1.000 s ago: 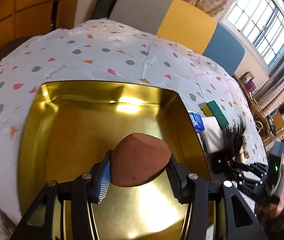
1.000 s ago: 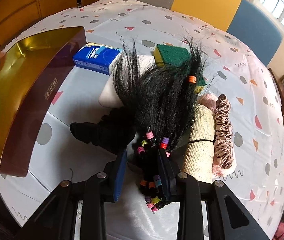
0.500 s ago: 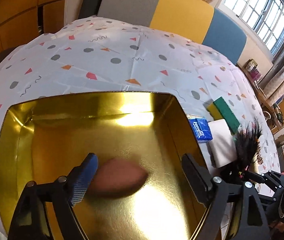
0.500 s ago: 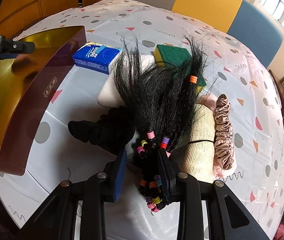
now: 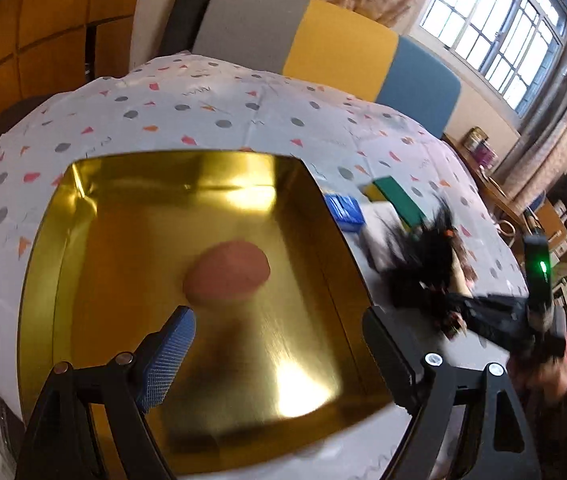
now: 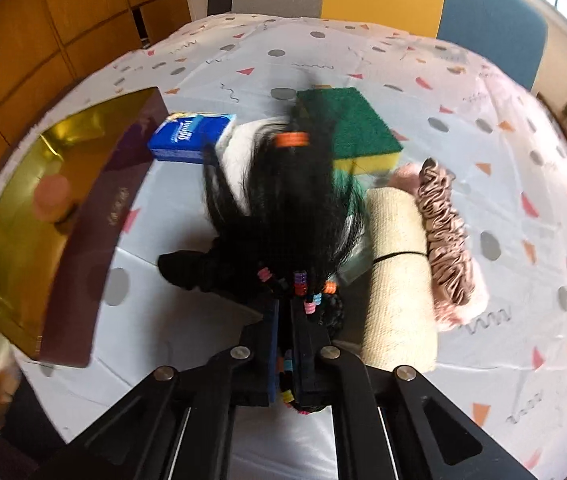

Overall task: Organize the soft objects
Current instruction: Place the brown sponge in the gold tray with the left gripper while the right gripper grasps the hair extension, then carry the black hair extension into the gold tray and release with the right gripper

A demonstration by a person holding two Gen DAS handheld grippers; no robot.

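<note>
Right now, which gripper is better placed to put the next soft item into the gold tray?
Right. The right gripper is shut on the black hair bundle, beside the gold tray. The left gripper is open and empty above the sponge lying in the tray.

Open floor in gold box [image 5: 303, 320] around sponge [image 5: 227, 276]; crowded right of it: tissue pack [image 6: 191, 136], scourer [image 6: 347, 128], roll [image 6: 397, 276].

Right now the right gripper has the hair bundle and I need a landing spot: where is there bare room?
The gold box floor is bare all around the makeup sponge. Tablecloth beyond the green sponge is bare too. It is crowded between the tissue pack and the scrunchie.
</note>
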